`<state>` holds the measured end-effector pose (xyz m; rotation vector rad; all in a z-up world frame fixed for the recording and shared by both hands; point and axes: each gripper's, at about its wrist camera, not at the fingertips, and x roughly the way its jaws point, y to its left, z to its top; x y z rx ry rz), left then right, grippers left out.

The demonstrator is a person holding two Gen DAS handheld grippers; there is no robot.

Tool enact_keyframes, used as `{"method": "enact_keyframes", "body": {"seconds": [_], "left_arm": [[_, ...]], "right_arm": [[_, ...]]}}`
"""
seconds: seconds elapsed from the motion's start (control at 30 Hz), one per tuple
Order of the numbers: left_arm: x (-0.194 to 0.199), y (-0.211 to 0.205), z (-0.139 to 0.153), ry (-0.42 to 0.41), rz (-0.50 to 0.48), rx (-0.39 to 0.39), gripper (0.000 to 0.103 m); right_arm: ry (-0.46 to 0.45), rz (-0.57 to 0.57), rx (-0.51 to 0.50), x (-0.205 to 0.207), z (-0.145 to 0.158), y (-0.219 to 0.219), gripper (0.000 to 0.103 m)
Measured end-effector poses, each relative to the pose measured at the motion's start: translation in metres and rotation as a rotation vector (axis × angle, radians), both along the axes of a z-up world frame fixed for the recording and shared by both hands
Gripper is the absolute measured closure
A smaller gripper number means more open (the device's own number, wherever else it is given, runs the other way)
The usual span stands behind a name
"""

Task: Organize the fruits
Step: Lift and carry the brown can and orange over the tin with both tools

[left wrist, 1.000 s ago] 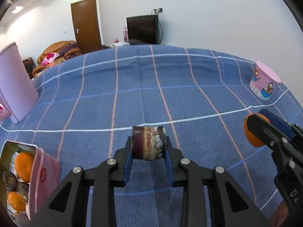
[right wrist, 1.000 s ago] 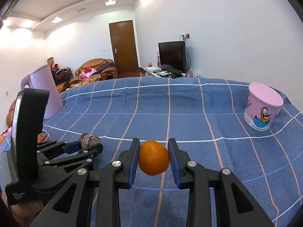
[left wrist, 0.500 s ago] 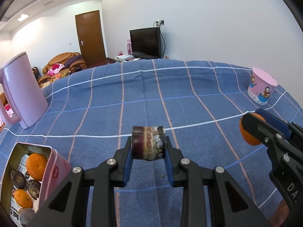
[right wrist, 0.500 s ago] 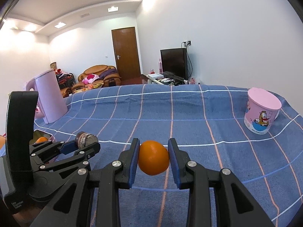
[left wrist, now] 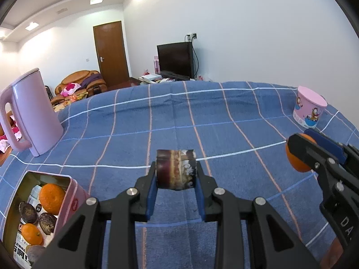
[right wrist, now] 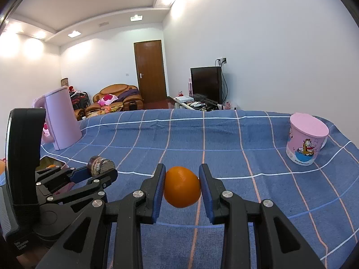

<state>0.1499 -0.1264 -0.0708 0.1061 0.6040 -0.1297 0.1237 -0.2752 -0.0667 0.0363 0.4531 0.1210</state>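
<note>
My left gripper (left wrist: 175,170) is shut on a dark purple-brown cylindrical fruit chunk (left wrist: 175,168), held above the blue checked cloth (left wrist: 202,116). In the right wrist view, the right gripper (right wrist: 182,179) is shut on an orange (right wrist: 182,187), also off the cloth. Each gripper shows in the other's view: the right gripper (left wrist: 314,152) with its orange (left wrist: 294,162) at the right, the left gripper (right wrist: 101,171) with the chunk (right wrist: 98,162) at the left. An open pink tin (left wrist: 69,192) at lower left holds oranges and several dark chunks.
A tall pink kettle (left wrist: 33,114) stands on the cloth at the left, behind the tin. A pink cartoon cup with a lid (right wrist: 307,141) sits at the far right near the table edge. Beyond the table are a TV, a door and a sofa.
The left wrist view has tipped upward, so the kettle and the tin show more fully. Both grips are unchanged, and the right gripper has stayed about where it was.
</note>
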Motion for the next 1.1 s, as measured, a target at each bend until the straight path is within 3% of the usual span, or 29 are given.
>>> {"method": "enact_keyframes", "body": {"seconds": [1.1], "left_arm": [[-0.023,0.003,0.012,-0.139,0.04,0.009,0.072]], "right_arm": [[-0.091,-0.023,-0.024,-0.021,0.006,0.004,0.07]]}}
